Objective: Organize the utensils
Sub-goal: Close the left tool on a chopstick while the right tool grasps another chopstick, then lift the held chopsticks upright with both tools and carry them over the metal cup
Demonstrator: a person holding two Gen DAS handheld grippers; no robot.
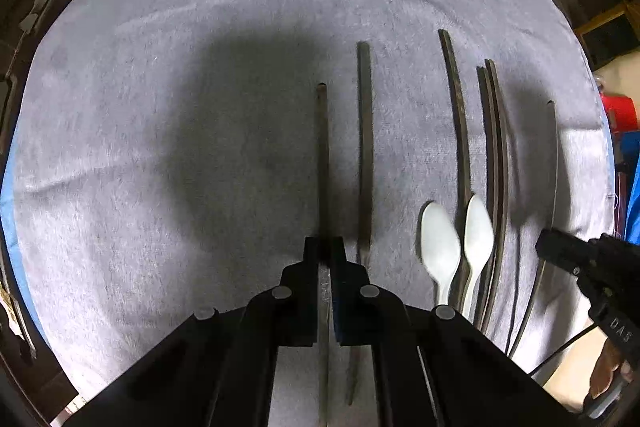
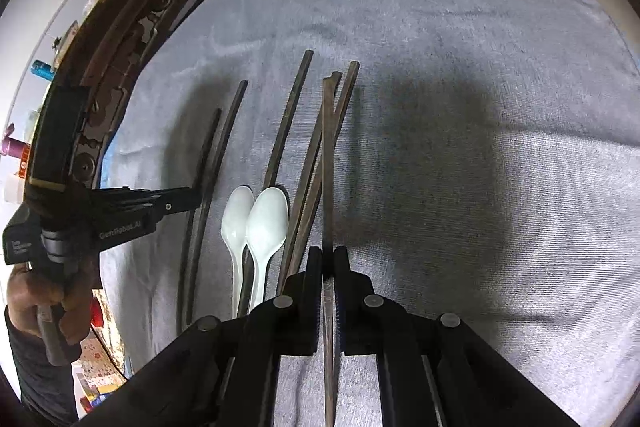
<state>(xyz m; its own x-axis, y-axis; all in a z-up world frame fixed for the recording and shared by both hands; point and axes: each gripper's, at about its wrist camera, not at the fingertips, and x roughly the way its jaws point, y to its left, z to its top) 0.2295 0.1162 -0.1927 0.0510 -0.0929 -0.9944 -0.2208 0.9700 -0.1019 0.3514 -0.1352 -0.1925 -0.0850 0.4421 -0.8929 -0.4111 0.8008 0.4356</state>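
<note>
Both tongs, left [image 1: 324, 247] and right [image 2: 328, 255], each pinching one chopstick [image 1: 322, 163], likely for pairing beside the spoons [image 2: 256, 223].

Both grippers were matte black, each with two flat jaws on linked arms pinned by round grey rivets — the left gripper [image 1: 325, 251] and the right gripper [image 2: 328, 259] alike. Blue pads lined the inner jaw faces. Behind the left tongs, white lettering marked the black housing, a thin black cable trailed off, and the person's hand [image 2: 38, 301] emerged from a dark sleeve [image 2: 34, 371].
</note>
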